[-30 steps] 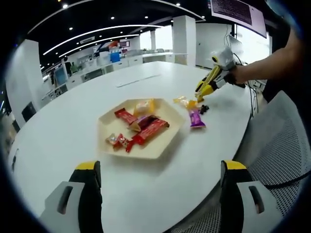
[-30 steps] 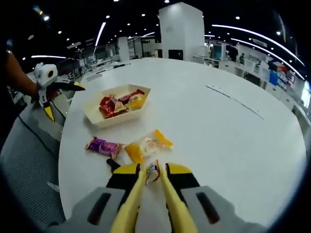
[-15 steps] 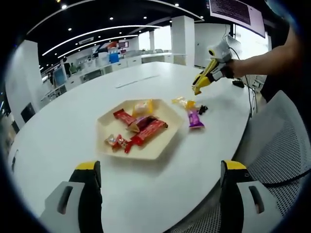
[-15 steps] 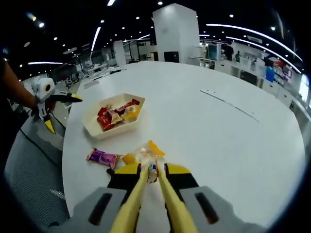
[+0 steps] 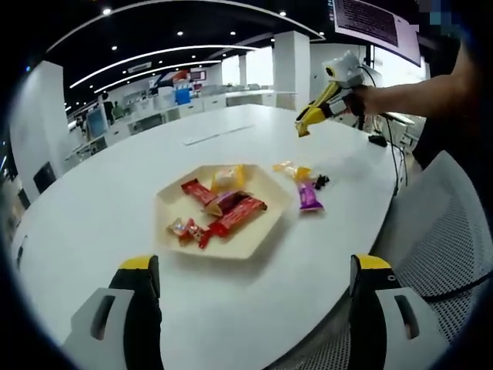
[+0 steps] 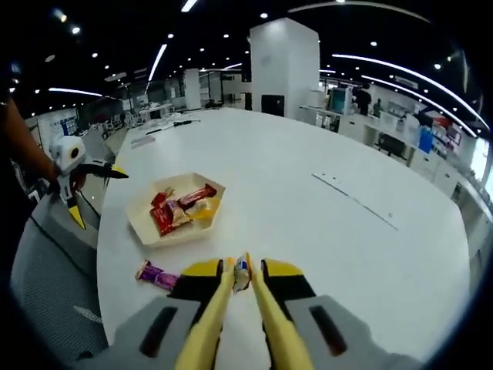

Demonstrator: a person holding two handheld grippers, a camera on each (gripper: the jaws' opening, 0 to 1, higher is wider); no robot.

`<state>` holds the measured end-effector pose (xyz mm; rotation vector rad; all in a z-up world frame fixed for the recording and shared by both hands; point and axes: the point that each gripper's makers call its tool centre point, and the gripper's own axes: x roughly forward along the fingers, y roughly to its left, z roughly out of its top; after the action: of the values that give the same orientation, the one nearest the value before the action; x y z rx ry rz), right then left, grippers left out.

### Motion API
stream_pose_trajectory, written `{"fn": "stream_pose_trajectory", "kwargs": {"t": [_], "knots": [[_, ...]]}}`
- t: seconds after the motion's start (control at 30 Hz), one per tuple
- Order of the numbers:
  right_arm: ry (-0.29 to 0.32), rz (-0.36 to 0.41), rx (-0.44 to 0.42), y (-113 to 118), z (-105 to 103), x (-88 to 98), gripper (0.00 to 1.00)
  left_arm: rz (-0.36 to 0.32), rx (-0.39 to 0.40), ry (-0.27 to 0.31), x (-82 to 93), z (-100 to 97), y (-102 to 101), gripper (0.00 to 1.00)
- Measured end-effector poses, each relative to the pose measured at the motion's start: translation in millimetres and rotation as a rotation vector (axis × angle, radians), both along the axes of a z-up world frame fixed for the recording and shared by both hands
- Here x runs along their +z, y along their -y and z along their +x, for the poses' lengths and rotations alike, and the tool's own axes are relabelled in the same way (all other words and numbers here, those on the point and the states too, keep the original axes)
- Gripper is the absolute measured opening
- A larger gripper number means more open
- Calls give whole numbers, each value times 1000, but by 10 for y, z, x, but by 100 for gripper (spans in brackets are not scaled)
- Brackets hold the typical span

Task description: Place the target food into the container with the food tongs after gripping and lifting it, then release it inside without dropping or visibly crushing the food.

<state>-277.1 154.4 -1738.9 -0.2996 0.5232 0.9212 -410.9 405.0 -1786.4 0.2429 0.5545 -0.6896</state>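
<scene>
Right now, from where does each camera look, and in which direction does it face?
Left gripper view: rides on the open left gripper near the table edge, facing the tray of snacks; the person's arm holds the right gripper above the far side.
Right gripper view: rides on the lifted right gripper, shut on a small wrapped candy, looking down at the table; the left gripper and an arm show at left.
Shared: tray, purple candy, table.
</scene>
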Motion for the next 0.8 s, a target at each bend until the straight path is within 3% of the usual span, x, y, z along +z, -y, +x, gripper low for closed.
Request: {"fn": "stream_pose_trajectory", "kwargs": {"t": [0.43,0.8], "knots": [[23,16,21,-182,35,177,18,2,-5,-1,-4,-6,9,99],[53,37,104,-684,-31,344,19,8,-2,1,-3,-3,4,99]]}}
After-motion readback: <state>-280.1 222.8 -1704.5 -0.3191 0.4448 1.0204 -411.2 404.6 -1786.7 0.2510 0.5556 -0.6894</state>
